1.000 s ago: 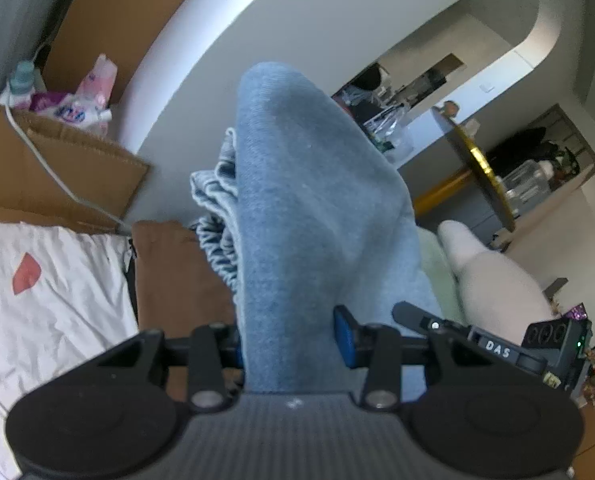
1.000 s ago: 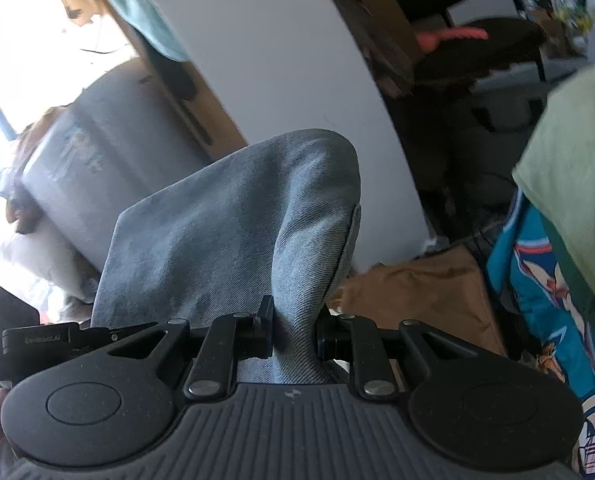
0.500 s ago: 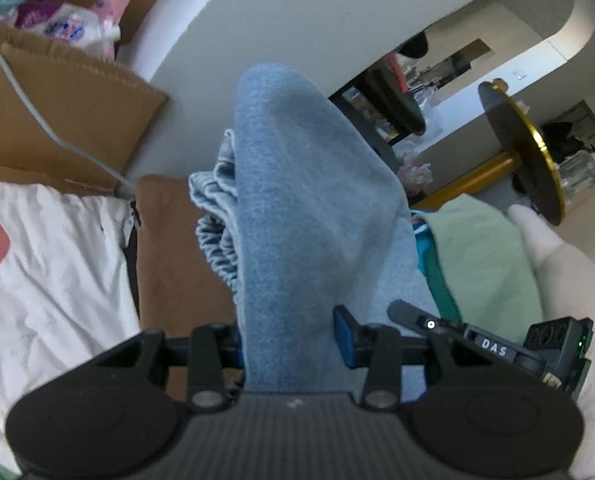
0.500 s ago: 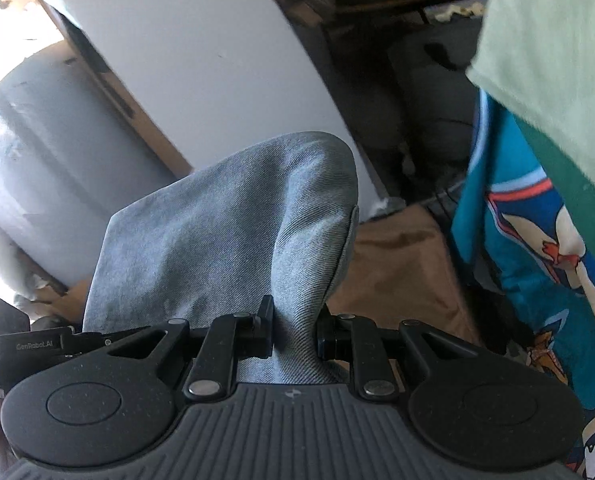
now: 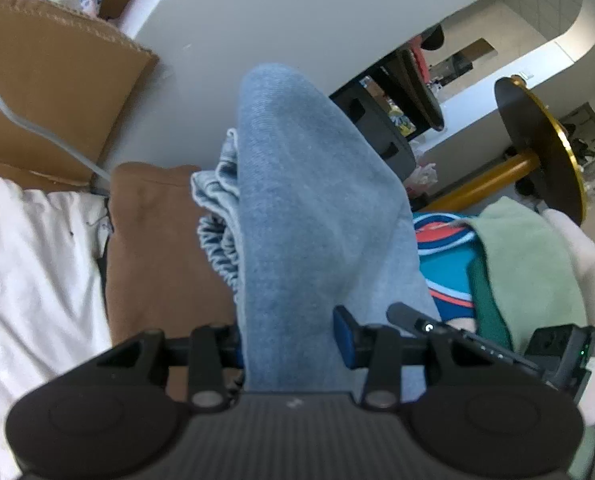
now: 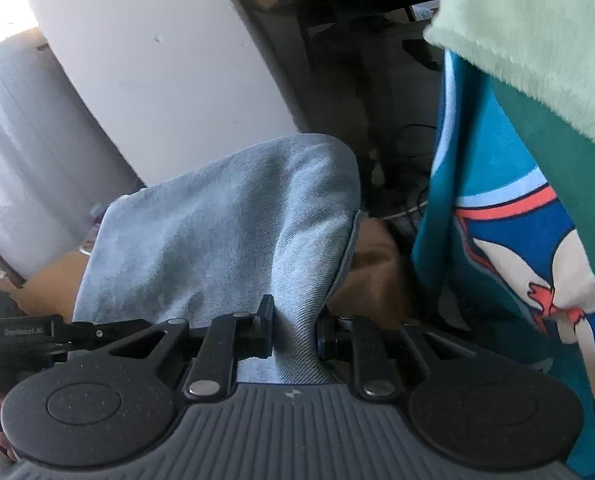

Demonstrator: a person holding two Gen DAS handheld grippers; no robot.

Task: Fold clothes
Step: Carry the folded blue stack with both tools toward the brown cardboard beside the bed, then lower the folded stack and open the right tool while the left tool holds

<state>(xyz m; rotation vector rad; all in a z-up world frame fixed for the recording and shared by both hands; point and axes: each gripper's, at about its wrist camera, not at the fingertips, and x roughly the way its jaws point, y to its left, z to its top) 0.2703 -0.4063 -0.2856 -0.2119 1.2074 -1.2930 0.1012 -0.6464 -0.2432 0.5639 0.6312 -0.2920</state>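
Note:
A light blue denim garment (image 5: 309, 208) with a gathered elastic waistband fills the middle of the left wrist view. My left gripper (image 5: 289, 340) is shut on a thick bunch of it. In the right wrist view the same denim garment (image 6: 225, 232) rises in a rounded fold, and my right gripper (image 6: 295, 334) is shut on a narrower pinch of it. The other gripper's black body (image 5: 497, 348) shows at the lower right of the left wrist view. The rest of the garment hangs out of sight below.
A brown cloth (image 5: 157, 248) lies under the denim, beside a white sheet (image 5: 29, 272). A teal printed garment (image 6: 509, 240) and a pale green cloth (image 6: 537, 40) lie to the right. A white wall (image 5: 297, 12), cardboard (image 5: 49, 92) and a gold-legged round table (image 5: 537, 152) stand behind.
Both grippers have come down together with the denim still in them. The brown cloth, the white sheet and the teal and green garments have drawn nearer and larger.

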